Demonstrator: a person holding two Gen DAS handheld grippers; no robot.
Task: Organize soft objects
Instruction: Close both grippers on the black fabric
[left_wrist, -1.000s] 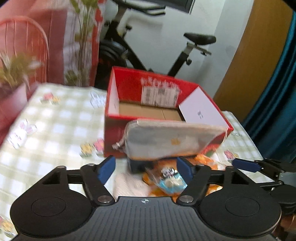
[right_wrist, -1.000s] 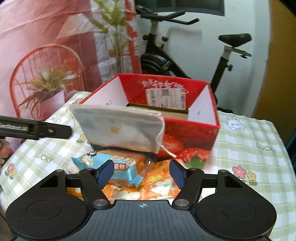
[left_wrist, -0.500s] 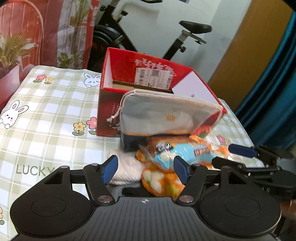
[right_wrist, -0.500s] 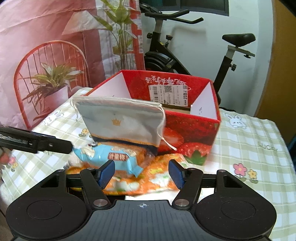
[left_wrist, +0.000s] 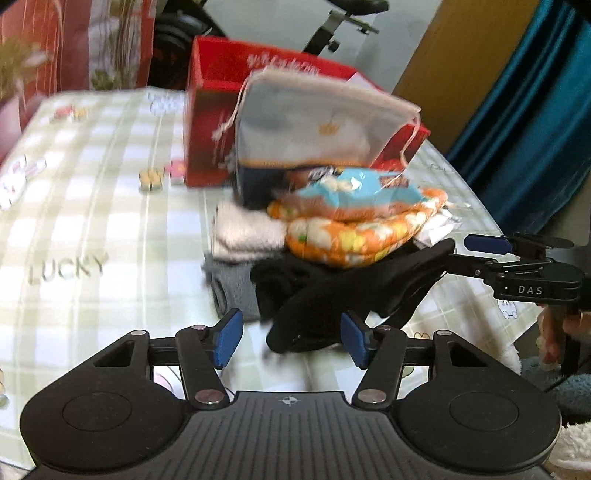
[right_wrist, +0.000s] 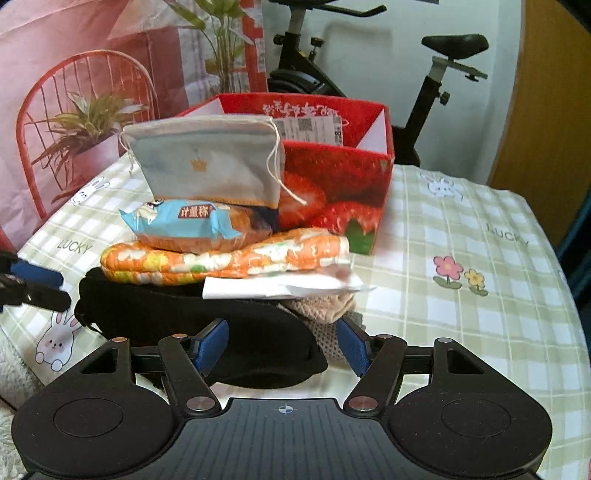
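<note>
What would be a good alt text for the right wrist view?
An open gripper points at a pile on a checked tablecloth: a black eye mask, an orange flowered cloth, a blue snack packet and a grey drawstring pouch. A red strawberry box stands behind.

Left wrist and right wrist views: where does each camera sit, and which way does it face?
Left wrist: on the left gripper, looking down over its open fingers at the pile from its left; the right gripper and a hand show.
Right wrist: on the right gripper, open, facing the pile from the front; the left gripper's fingers enter at the left edge.
Shared: pile, drawstring pouch, red box.
</note>
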